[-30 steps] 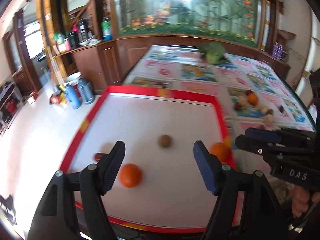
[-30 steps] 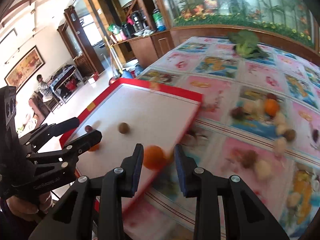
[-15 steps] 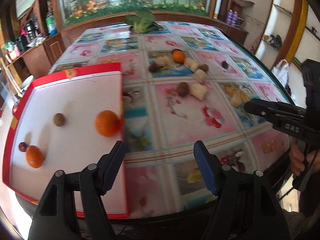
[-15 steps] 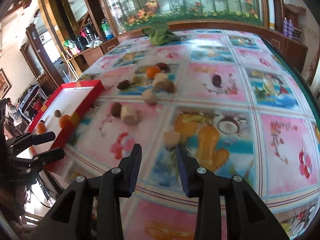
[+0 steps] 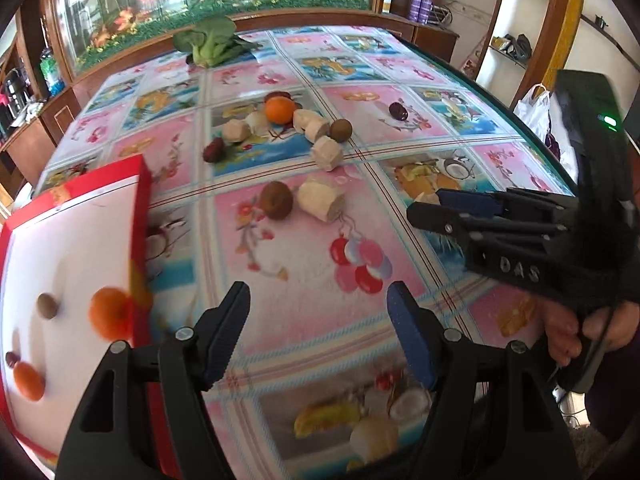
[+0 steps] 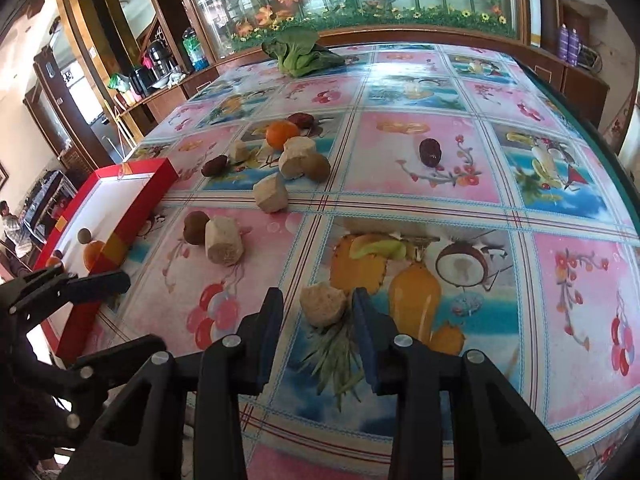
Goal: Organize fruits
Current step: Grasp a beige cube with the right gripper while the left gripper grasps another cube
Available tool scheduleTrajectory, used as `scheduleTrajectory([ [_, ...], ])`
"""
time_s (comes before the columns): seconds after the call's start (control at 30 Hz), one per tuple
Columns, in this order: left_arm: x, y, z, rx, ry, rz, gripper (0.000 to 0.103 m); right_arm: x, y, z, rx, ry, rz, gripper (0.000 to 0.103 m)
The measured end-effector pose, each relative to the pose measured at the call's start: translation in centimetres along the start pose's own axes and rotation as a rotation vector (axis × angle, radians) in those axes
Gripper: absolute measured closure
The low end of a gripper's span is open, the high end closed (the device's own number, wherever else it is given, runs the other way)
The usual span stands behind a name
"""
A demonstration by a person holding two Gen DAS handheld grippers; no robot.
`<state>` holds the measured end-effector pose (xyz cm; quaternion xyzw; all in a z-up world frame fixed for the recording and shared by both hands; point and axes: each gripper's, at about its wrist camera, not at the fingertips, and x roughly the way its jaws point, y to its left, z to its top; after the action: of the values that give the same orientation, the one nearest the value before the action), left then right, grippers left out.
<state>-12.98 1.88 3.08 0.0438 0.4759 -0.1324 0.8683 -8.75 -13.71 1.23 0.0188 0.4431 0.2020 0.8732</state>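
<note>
Red-walled tray (image 5: 141,204) with a white floor sits at the table's left edge; it already holds two oranges (image 5: 109,317), a small brown fruit (image 5: 47,306) and a dark red one (image 5: 12,359). Remaining produce lies scattered over the fruit-print tablecloth (image 6: 420,160): an orange (image 6: 282,133), brown kiwi-like fruits (image 6: 195,222), dark dates (image 6: 430,151), and several pale cut chunks (image 6: 224,239). A leafy green (image 6: 302,53) lies well apart at the far end.

Right gripper (image 6: 318,312): released, jaws spread, a pale tan chunk (image 6: 323,305) sitting between the tips on the cloth. No contact visible on either side; the chunk rests on the table, not lifted.

Left gripper (image 5: 318,312): released and empty, hovering over bare cloth just right of the tray wall.

Step in hand, by my reading: lining up a pick of the nearest chunk, sorting partly done. Whether that chunk counts as fruit I cannot tell.

Next move calls for a small push forward so the pads bracket the chunk's widest part, then a square close. Its cut faces look uneven, so a skewed squeeze could roll it out.
</note>
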Motion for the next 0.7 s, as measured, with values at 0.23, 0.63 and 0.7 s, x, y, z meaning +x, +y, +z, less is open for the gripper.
scheduleTrajectory([
  [0.23,2.3,0.2,2.4,-0.054,0.024,-0.045,0.032,-0.1,-2.0,0.1,0.068,-0.003,0.087,0.080],
  [0.63,5.4,0.0,5.3,-0.106,0.034,-0.018,0.048,-0.5,-2.1,-0.3,0.079,-0.010,0.132,0.080],
  [0.7,5.7,-0.3,5.5,-0.095,0.025,0.009,0.052,-0.5,-1.6,-0.4,0.052,-0.006,0.123,0.080],
])
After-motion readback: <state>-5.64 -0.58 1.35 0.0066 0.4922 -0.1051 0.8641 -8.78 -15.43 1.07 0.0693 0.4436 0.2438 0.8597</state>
